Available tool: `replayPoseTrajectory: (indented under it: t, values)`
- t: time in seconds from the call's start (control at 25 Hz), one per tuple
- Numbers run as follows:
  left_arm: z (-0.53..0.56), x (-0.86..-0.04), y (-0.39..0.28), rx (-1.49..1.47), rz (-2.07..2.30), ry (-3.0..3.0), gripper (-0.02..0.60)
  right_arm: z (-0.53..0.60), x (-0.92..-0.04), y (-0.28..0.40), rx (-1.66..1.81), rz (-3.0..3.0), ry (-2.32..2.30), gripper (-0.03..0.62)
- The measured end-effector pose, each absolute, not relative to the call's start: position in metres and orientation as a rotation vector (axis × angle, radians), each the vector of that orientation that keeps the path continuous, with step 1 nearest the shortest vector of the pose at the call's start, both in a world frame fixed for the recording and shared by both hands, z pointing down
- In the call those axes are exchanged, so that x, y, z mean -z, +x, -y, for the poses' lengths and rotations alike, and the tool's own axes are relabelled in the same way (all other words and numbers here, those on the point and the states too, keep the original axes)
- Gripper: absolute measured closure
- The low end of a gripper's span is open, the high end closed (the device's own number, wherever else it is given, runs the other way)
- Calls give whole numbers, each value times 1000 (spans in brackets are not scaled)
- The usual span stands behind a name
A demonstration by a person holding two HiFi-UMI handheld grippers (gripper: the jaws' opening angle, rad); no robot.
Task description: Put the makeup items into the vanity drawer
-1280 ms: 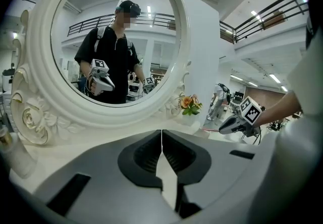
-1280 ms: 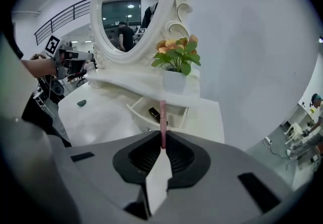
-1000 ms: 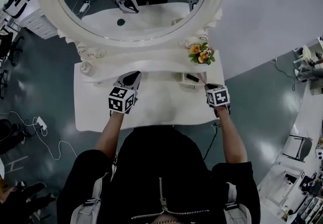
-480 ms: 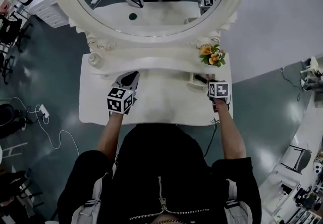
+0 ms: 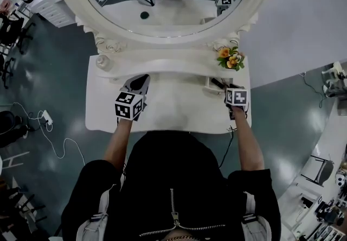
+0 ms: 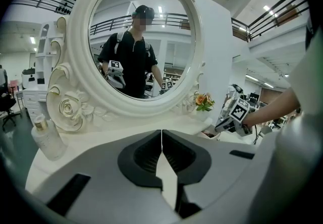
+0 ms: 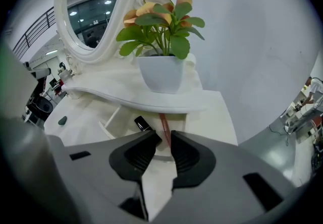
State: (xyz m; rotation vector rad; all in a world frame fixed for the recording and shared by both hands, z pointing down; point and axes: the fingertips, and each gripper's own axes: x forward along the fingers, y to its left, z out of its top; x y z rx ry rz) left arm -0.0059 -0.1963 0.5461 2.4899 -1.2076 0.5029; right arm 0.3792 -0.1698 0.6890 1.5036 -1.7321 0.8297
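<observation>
1. Pink stick (image 7: 163,126) – thin, lying lengthwise in the open drawer (image 7: 112,117) – has its near end in the gap between the tips of the right gripper (image 7: 165,140). The jaws have just been opening and stand a little apart, wider than the stick, so the pads do not press on it.
2. Just left of the stick a short black tube (image 7: 142,123) lies in the same drawer, clear of the jaws.
3. Over the middle of the white vanity top (image 5: 168,107) the left gripper (image 6: 161,138) hangs with its jaws pressed together and nothing between them.
4. A small dark green item (image 7: 61,120) sits on the top, well left of the drawer.
5. Above the drawer runs a curved shelf (image 7: 126,98) – on it a white pot (image 7: 161,72) with orange flowers, and at the far left end a clear bottle (image 6: 45,137).
6. Behind stands the round carved mirror (image 5: 70,1), reflecting the person and both grippers.
7. Around the vanity lie a grey-green floor (image 5: 49,77) and a pale wall (image 5: 303,12).
</observation>
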Motion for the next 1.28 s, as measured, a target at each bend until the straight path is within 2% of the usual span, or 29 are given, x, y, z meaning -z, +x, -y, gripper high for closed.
replayPoseTrajectory:
  t: [0.08, 0.28, 0.76, 1.28]
  values:
    - [197, -546, -6, -503, 1203, 2494, 558, 170, -683, 378, -805, 1749, 1529, 503]
    - [201, -544, -9, -489, 1204, 2501, 558, 171, -660, 362, -801, 1902, 1618, 588]
    - [202, -537, -29, -461, 1243, 2500, 558, 181, -608, 273, -570, 2223, 1468, 589]
    - [175, -540, -139, -399, 1505, 2321, 558, 202, -592, 115, -347, 2435, 1025, 588]
